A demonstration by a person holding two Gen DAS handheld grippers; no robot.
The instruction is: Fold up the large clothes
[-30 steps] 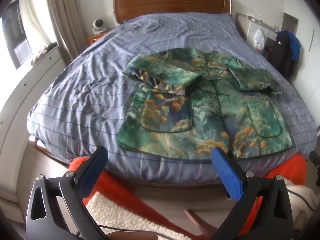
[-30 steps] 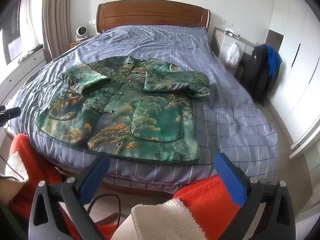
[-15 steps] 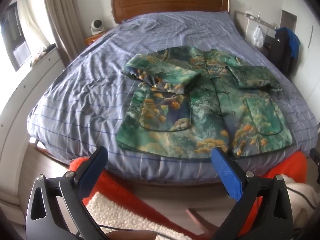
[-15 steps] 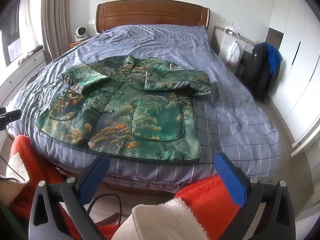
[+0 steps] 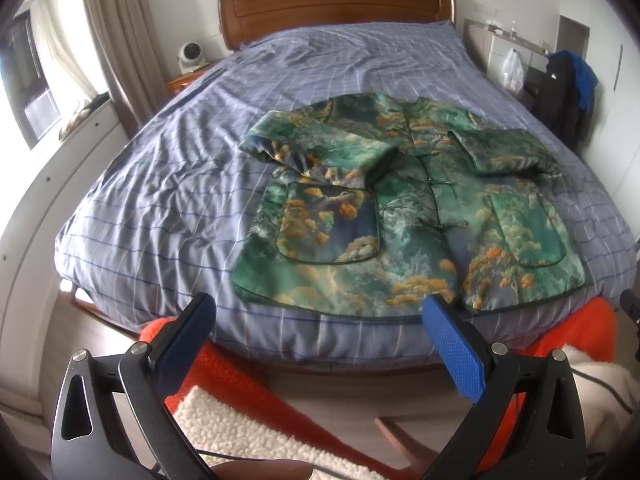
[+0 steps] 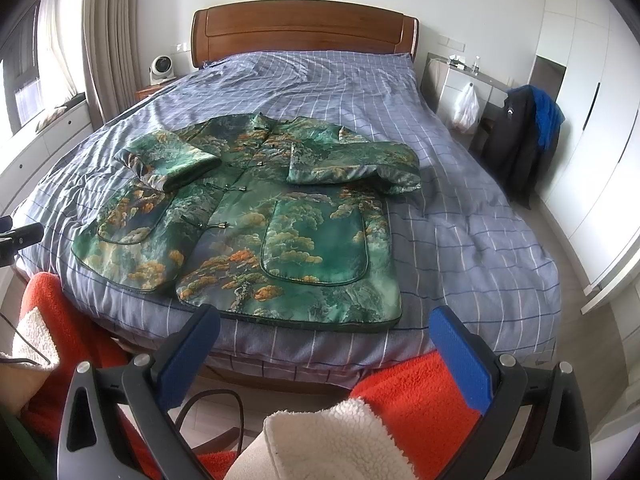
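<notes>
Blue checked bedding covers the bed [image 6: 460, 208]; on it, near the foot edge, the green patterned jacket [image 6: 256, 216] lies flat with both sleeves folded across the chest; the left gripper [image 5: 320, 344] and right gripper [image 6: 324, 352] hover before the foot edge, jaws wide apart, holding nothing.

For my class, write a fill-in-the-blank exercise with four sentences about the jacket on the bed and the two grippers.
1. The green patterned jacket lies on a bed with a ____ headboard.
2. Both sleeves are folded ____ across its front.
3. The left gripper and the right gripper both have their jaws ____.
4. A small white ____ stands on the nightstand beside the headboard.

Missing words: wooden; inward; open; fan
</notes>
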